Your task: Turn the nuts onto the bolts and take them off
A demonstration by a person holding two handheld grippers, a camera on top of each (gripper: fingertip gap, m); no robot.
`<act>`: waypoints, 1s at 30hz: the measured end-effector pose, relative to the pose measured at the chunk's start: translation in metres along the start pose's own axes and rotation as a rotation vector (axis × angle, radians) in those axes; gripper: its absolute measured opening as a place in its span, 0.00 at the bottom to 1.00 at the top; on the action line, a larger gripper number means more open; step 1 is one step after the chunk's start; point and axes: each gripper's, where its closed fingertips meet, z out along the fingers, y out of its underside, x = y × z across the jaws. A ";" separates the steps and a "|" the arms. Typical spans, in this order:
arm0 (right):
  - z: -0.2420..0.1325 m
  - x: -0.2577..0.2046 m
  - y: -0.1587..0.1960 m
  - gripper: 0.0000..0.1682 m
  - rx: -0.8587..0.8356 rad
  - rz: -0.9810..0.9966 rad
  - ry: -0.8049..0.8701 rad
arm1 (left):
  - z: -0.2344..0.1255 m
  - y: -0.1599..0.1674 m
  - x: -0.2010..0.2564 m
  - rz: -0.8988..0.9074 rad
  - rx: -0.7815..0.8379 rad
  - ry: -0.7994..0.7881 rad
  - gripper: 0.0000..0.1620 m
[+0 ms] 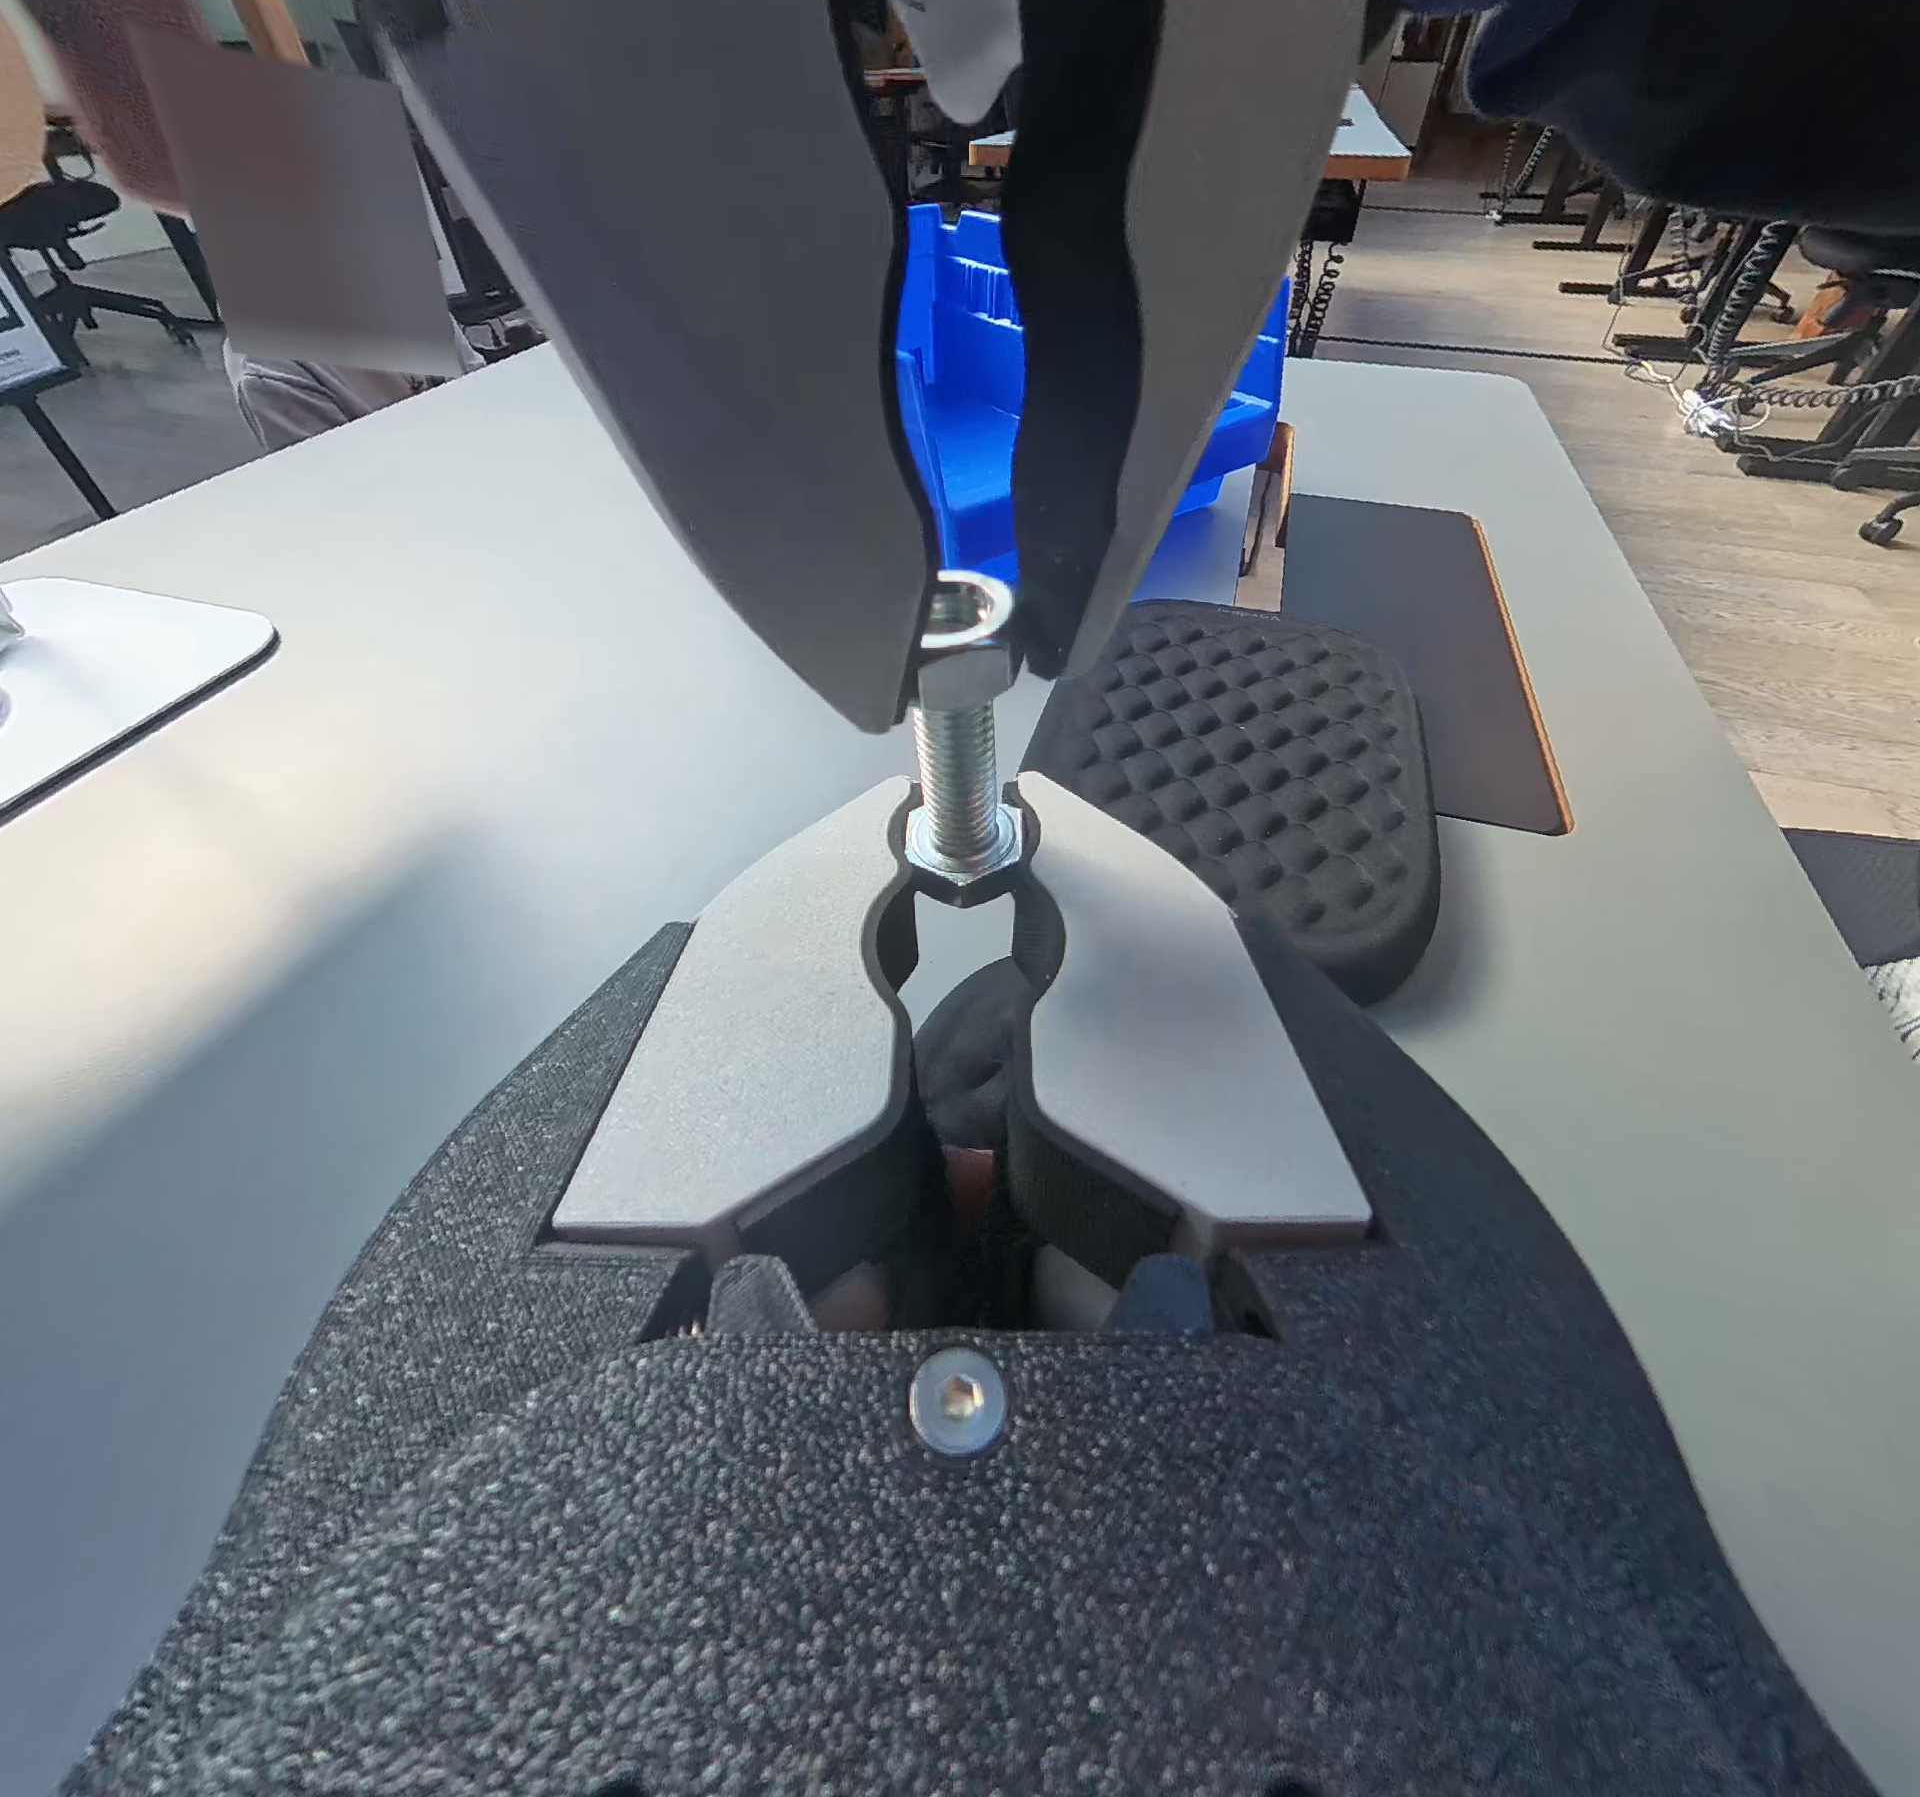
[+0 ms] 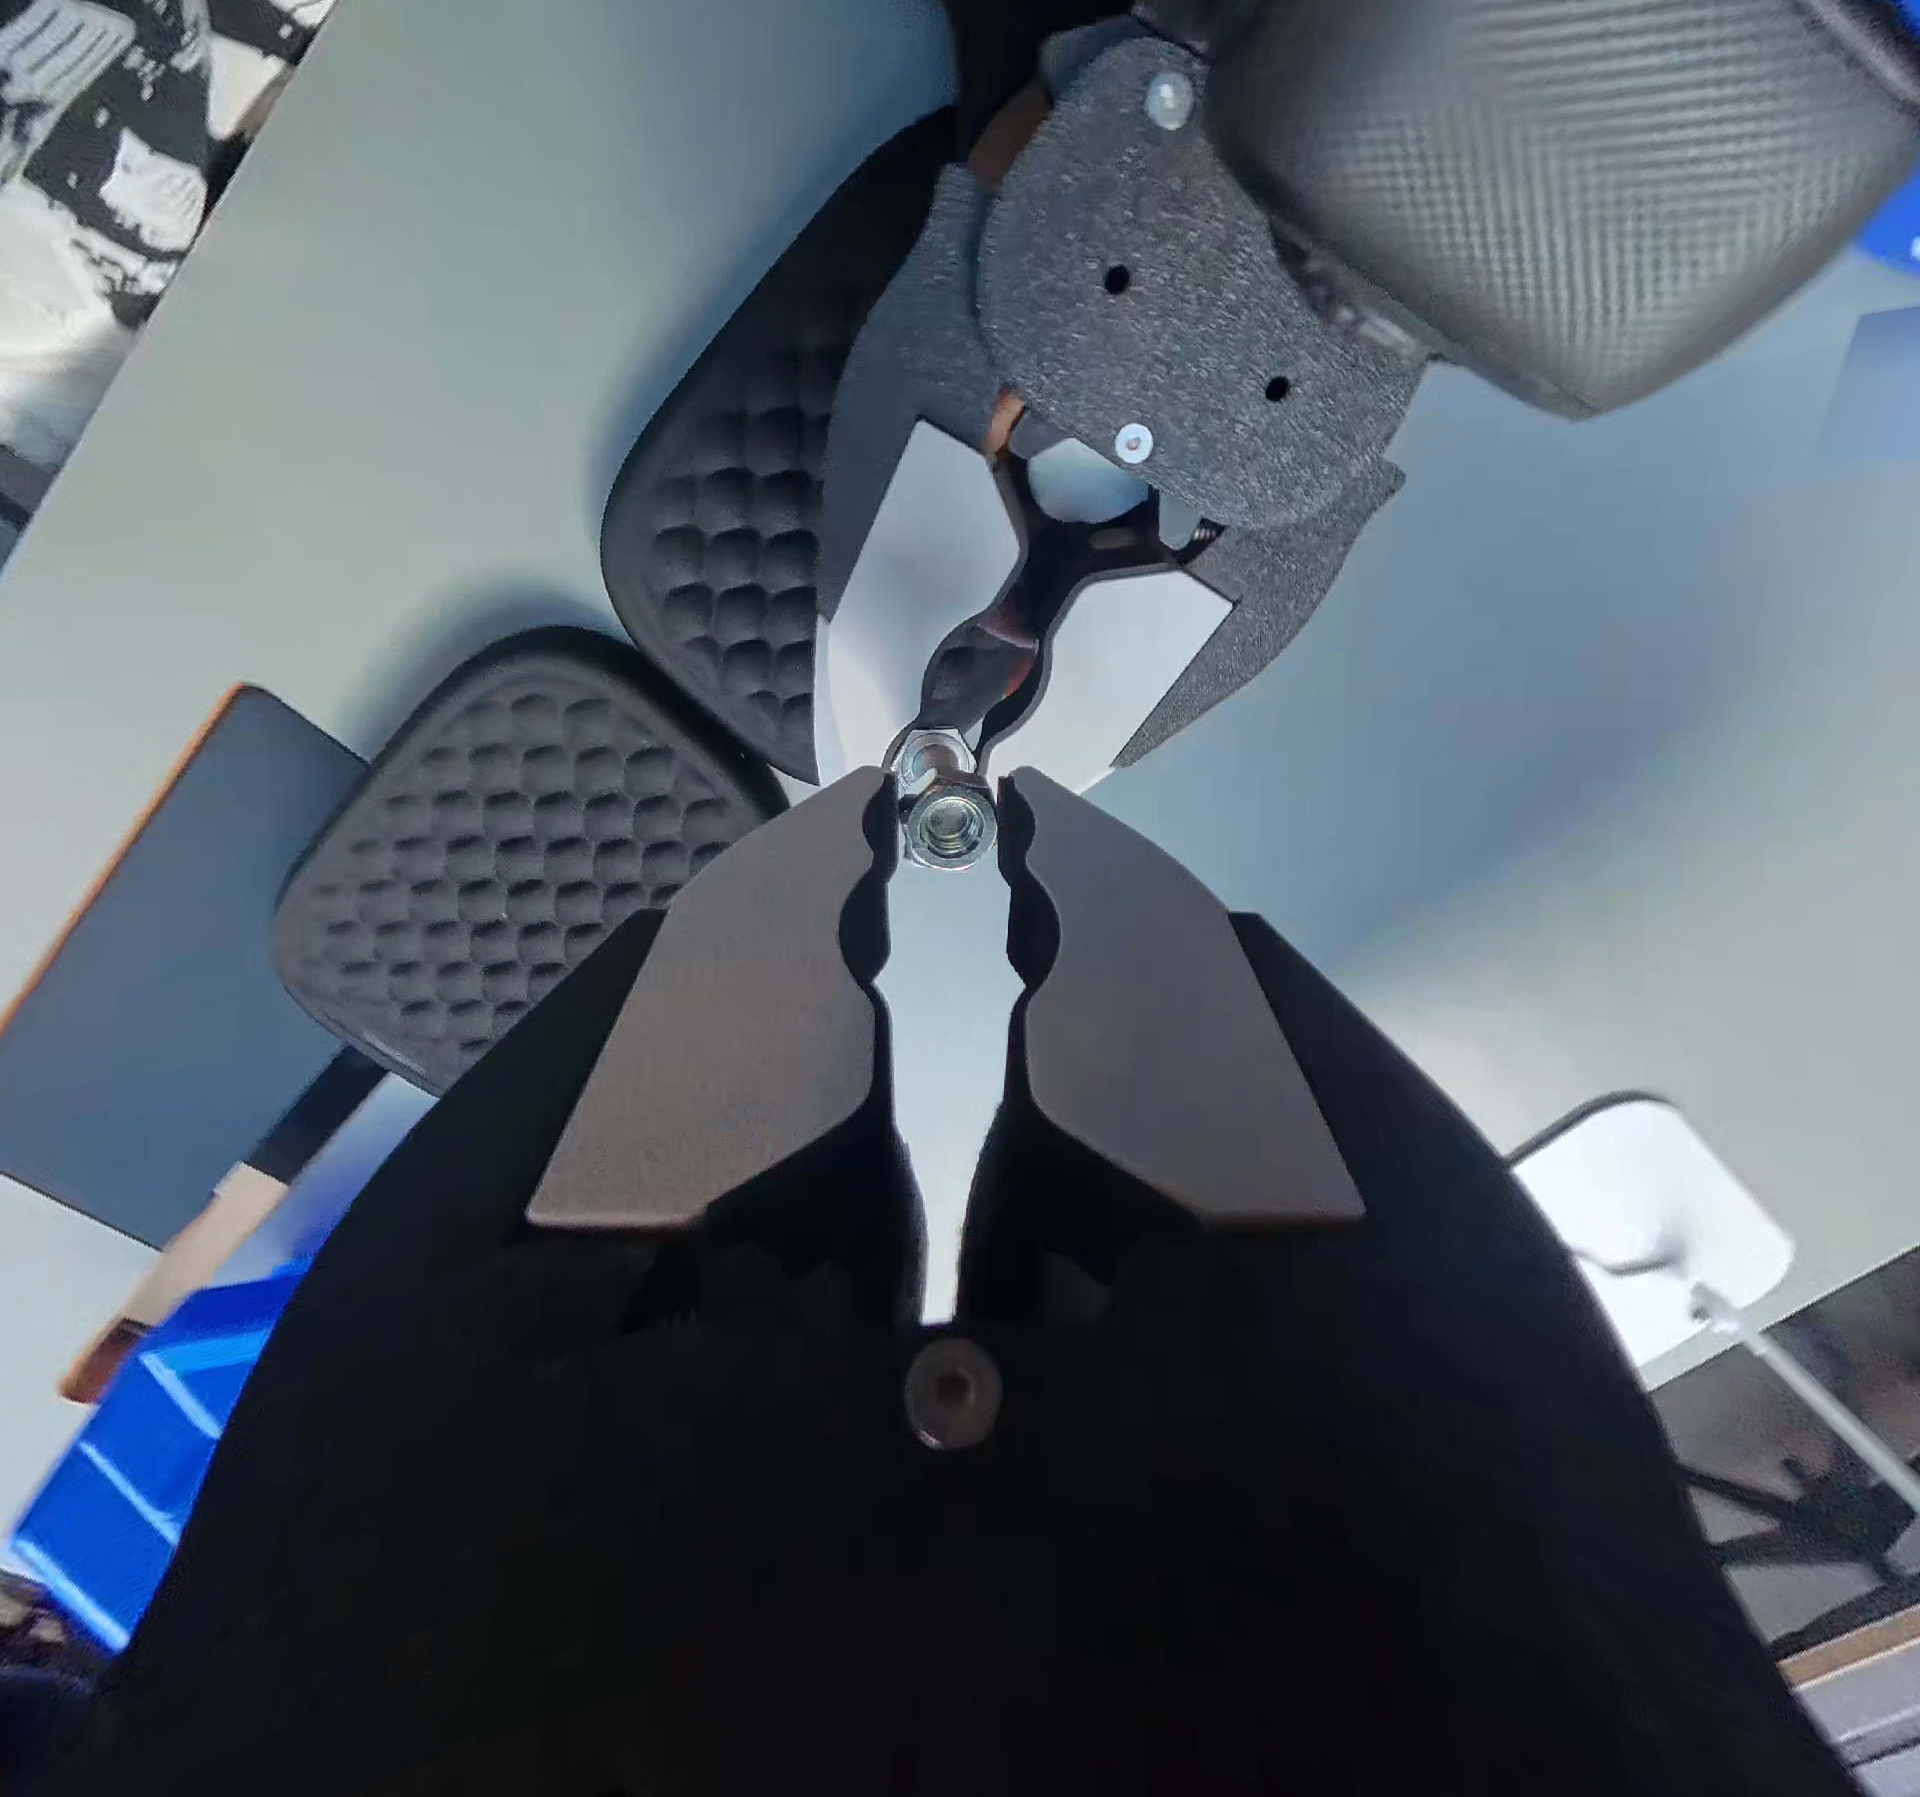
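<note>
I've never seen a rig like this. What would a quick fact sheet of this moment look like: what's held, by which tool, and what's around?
Left gripper: shut on the bolt's lower hex end
Right gripper: shut on the nut at the bolt's top end
Bolt: upright, held in the air above the table, threads bare between the two hex pieces
Table: pale grey
Behind: blue bin
Beside: black dimpled pad

Opposed close wrist views; shared bolt (image 1: 954, 779)
</note>
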 end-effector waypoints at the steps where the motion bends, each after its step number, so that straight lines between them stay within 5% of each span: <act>1: 0.000 0.000 0.000 0.10 -0.011 0.088 0.015 | 0.000 0.001 0.000 0.002 -0.003 0.001 0.08; 4: 0.002 0.000 0.001 0.10 -0.038 0.440 0.057 | 0.001 0.002 0.001 0.011 -0.013 0.001 0.08; 6: 0.001 0.000 0.002 0.11 -0.031 0.454 0.084 | 0.002 0.002 0.002 0.016 -0.016 0.001 0.08; 8: 0.000 0.001 0.000 0.24 -0.012 0.431 0.087 | 0.001 0.001 0.002 0.015 -0.010 0.004 0.08; 14: -0.009 -0.004 0.002 0.32 0.004 -0.106 0.030 | 0.001 0.000 0.002 0.014 -0.006 0.011 0.08; 23: 0.002 -0.001 0.001 0.12 -0.016 -0.310 -0.030 | 0.001 0.001 0.003 0.013 -0.006 0.015 0.08; 30: 0.002 -0.001 0.005 0.11 -0.035 0.099 0.040 | 0.001 0.001 0.001 0.011 -0.009 -0.001 0.08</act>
